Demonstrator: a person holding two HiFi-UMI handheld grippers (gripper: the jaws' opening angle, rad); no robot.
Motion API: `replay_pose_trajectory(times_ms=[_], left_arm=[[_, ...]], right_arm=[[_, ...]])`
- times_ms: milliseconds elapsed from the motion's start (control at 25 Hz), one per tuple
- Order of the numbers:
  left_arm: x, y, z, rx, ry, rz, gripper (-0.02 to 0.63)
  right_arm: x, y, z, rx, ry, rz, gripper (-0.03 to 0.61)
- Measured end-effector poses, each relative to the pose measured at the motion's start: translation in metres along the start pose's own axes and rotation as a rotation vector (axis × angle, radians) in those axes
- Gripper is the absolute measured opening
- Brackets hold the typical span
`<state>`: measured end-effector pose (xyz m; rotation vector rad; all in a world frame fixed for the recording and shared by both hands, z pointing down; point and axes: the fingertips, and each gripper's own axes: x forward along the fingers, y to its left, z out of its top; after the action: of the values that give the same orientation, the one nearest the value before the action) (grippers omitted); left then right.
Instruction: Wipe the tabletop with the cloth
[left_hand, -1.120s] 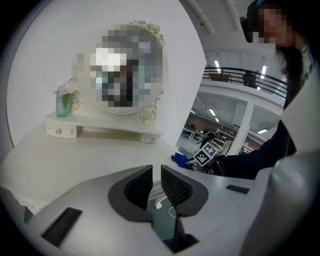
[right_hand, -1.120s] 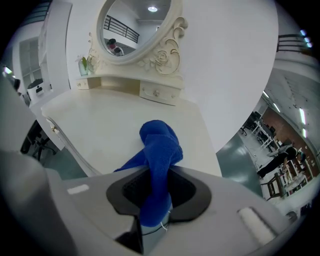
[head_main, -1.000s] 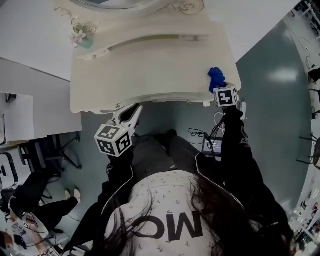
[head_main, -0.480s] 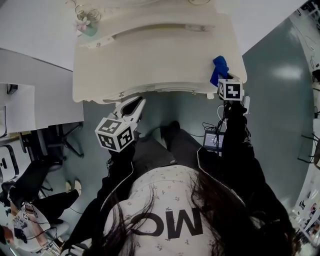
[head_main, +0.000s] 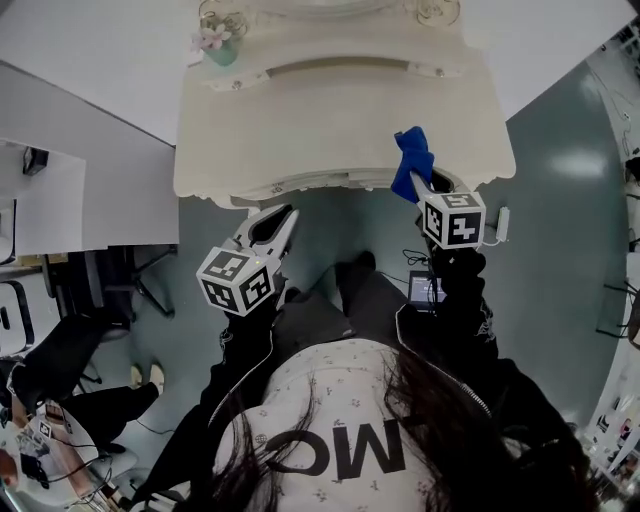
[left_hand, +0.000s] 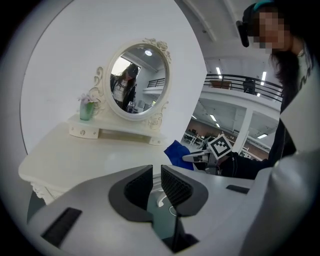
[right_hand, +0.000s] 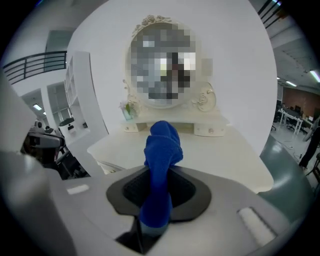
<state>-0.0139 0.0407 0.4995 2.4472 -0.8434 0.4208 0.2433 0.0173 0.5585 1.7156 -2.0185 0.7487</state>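
**Head view:** A person in a dark jacket stands before a cream dressing table (head_main: 340, 120), a gripper in each hand. The right gripper (head_main: 415, 183) pinches a blue cloth (head_main: 410, 158). The cloth sticks out past the jaw tips and lies over the table's front edge; whether it touches the tabletop cannot be told from here. The left gripper (head_main: 284, 216) hangs just short of that same edge, off to the right gripper's left, its jaws drawn in and carrying nothing. Well beyond both, at the back of the table on the left gripper's side, stands a small vase (head_main: 215, 45) of flowers.

**Left gripper view:** The dark ribbed pads of the left gripper (left_hand: 156, 172) sit nearly together, with only a slit between them and nothing in it. Ahead of the jaws spreads the pale tabletop (left_hand: 85, 155). Beyond it, ahead and slightly left, an oval mirror (left_hand: 140, 80) in an ornate frame rises on a low shelf, with the vase (left_hand: 87, 108) to its left. Just right of the jaws, the blue cloth (left_hand: 176, 152) shows at the table's near edge. It is held by the right gripper (left_hand: 192, 157), whose marker cube faces the camera.

**Right gripper view:** The right gripper (right_hand: 160, 176) is clamped on the blue cloth (right_hand: 162, 142), which runs down between the pads and bunches into a rounded fold above the tips. The tabletop (right_hand: 225, 150) lies straight ahead, below the fold. The mirror's frame and the vase (right_hand: 129, 110) stand behind it.
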Motion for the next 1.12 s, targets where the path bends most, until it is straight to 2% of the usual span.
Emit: replay_pose_trajectory(times_ms=[240,440,640,840,1120], left_arm=[[-0.089,0.051,-0.02,0.012,-0.035,-0.042,0.046],[-0.114,0.064,-0.027,0.026,-0.018,-0.083,0.046],[-0.163,0.087,-0.048,0.039,-0.019,-0.138,0.046],[-0.185,0.088,-0.052,0.028,-0.043,-0.168,0.046],[-0.203,0.072,-0.063,-0.004,-0.088,-0.18,0.046]], right_arm=[[-0.009,0.139,0.002,-0.038,-0.05,0.04,0.094],[-0.014,0.194,0.0,-0.005,-0.073,0.067,0.094],[-0.028,0.276,-0.018,0.024,-0.096,0.071,0.094],[-0.042,0.323,-0.033,0.027,-0.078,0.107,0.094],[-0.061,0.349,-0.042,-0.041,-0.069,0.133,0.094]])
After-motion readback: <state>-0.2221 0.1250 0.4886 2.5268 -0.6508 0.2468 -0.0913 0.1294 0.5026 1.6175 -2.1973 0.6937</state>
